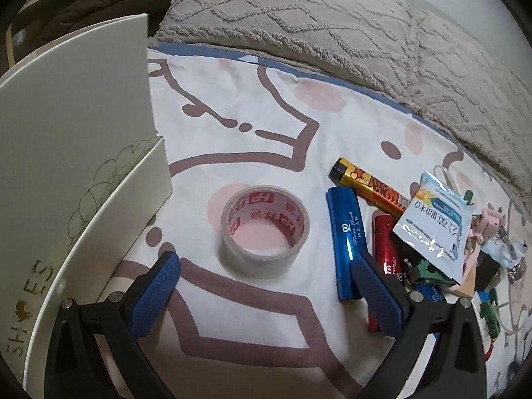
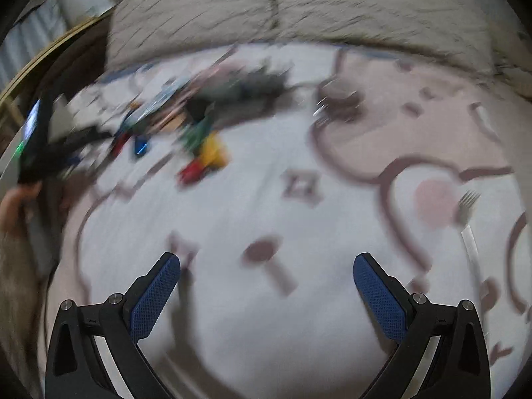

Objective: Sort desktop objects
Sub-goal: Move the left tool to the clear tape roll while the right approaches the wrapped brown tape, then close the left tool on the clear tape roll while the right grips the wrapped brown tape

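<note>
The left claw (image 1: 266, 276) is spread wide and empty before the tape roll (image 1: 265, 230); it should be centred, lowered, then closed across the ring. The right claw (image 2: 266, 276) is also held wide, empty.

Glossy tape roll (image 1: 265, 229), shiny foil sachet (image 1: 432, 229), matt printed cloth (image 1: 252, 312)

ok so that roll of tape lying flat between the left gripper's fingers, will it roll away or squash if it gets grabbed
The tape roll lies flat on its side on soft printed bedding, so it probably won't roll unless tipped onto its edge. The ring looks thick and stiff, likely resisting a squeeze. The left gripper is open wide enough to straddle it.
</note>
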`<state>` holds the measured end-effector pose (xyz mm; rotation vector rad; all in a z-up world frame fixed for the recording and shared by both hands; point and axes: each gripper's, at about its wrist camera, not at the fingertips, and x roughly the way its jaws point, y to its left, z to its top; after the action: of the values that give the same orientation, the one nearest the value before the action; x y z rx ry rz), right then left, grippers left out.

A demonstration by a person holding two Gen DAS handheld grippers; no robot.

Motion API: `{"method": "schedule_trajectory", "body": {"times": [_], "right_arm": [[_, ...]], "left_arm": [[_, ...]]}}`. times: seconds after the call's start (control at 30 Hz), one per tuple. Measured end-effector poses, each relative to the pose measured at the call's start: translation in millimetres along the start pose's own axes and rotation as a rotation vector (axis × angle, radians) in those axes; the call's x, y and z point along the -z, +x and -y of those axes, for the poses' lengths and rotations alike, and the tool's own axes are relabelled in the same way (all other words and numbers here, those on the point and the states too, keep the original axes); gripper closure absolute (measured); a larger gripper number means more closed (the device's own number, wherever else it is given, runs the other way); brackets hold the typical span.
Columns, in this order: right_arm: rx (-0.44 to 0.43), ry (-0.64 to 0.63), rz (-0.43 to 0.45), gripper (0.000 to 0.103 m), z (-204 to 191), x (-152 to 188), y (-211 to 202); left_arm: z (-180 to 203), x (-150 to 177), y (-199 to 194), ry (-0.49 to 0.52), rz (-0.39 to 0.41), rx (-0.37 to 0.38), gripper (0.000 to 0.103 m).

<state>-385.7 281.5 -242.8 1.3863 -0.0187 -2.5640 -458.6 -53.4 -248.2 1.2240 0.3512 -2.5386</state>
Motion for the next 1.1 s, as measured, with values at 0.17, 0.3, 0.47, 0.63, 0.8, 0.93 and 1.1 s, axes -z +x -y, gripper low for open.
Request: {"method": "schedule_trajectory", "body": {"times": [0.17, 0.3, 0.47, 0.63, 0.8, 0.93, 1.1], "right_arm": [[0.04, 0.036, 0.084, 0.0, 16, -30, 2], [0.129, -0.008, 0.16, 0.0, 22, -50, 8], [0.178, -0.083, 0.182, 0.0, 32, -78, 23], [0.135, -0.172, 0.164, 0.0, 45, -96, 34], [0.114, -0.191, 0.12, 0.0, 56, -107, 46], [0.109, -0.187, 0.093, 0.013, 62, -111, 53], [0.073, -0.216, 0.086, 0.02, 59, -113, 56]], "left_arm": [[-5, 2, 1, -0.032, 0.004, 0.031, 0.0], [-2, 4, -2, -0.023, 0.002, 0.021, 0.0], [-6, 4, -5, -0.047, 0.005, 0.026, 0.0], [-10, 3, -10, -0.08, 0.047, 0.055, 0.002], [-10, 0, -6, -0.105, 0.063, 0.05, 0.009], [-13, 0, -6, -0.131, 0.083, 0.02, 0.024], [-13, 2, -6, -0.116, 0.09, 0.015, 0.031]]}}
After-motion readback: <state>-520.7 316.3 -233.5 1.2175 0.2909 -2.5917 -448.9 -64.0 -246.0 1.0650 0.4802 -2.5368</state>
